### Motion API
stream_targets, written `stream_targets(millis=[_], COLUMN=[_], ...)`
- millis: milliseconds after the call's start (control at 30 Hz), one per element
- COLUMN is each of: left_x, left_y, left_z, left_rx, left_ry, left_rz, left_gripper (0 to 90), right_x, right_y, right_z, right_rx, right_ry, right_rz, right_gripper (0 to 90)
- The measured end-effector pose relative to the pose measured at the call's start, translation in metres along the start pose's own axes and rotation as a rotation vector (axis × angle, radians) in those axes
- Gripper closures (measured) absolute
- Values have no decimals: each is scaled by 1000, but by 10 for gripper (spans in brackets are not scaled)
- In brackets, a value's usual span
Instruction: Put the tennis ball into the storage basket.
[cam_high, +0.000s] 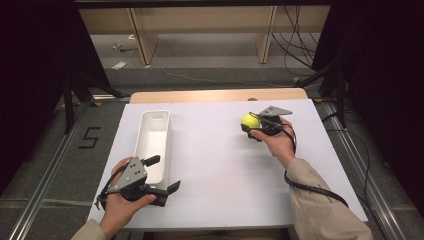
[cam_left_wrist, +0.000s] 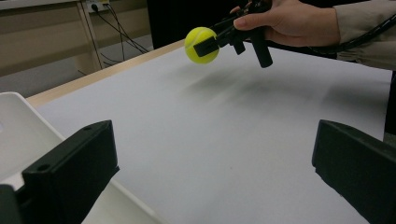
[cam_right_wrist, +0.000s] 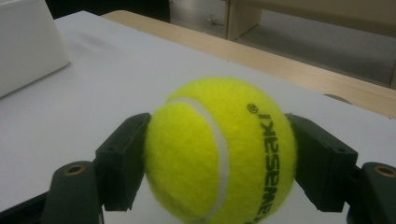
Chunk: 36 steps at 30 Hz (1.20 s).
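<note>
Tennis ball (cam_high: 250, 120) was pinched in the right hand-held gripper (cam_high: 256, 125), lifted above the counter (cam_high: 225, 165); judged still to go: the white tray (cam_high: 152, 142). Left hand-held gripper (cam_high: 162, 174) stood spread, empty.

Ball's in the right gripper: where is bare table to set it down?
Bare sheet lies between the bin and the right gripper, which is clamped on the ball, and along the near edge. Tightest is around the left gripper, open beside the bin's near end.
</note>
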<state>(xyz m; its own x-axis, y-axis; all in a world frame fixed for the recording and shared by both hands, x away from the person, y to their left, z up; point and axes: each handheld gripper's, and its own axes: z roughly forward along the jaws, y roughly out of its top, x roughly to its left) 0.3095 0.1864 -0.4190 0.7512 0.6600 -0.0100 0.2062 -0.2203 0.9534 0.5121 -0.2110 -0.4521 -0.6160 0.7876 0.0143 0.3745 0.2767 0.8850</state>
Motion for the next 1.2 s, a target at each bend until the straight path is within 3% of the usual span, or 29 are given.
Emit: stream_targets(millis=[1200], left_x=[0], left_y=[0], left_z=[0], left_rx=[1], left_ry=[-2], left_rz=[0], left_gripper=[0], right_x=[8], right_y=[15], right_z=[-9], right_rx=[-59], right_ry=[9], right_rz=[-15], right_gripper=[271])
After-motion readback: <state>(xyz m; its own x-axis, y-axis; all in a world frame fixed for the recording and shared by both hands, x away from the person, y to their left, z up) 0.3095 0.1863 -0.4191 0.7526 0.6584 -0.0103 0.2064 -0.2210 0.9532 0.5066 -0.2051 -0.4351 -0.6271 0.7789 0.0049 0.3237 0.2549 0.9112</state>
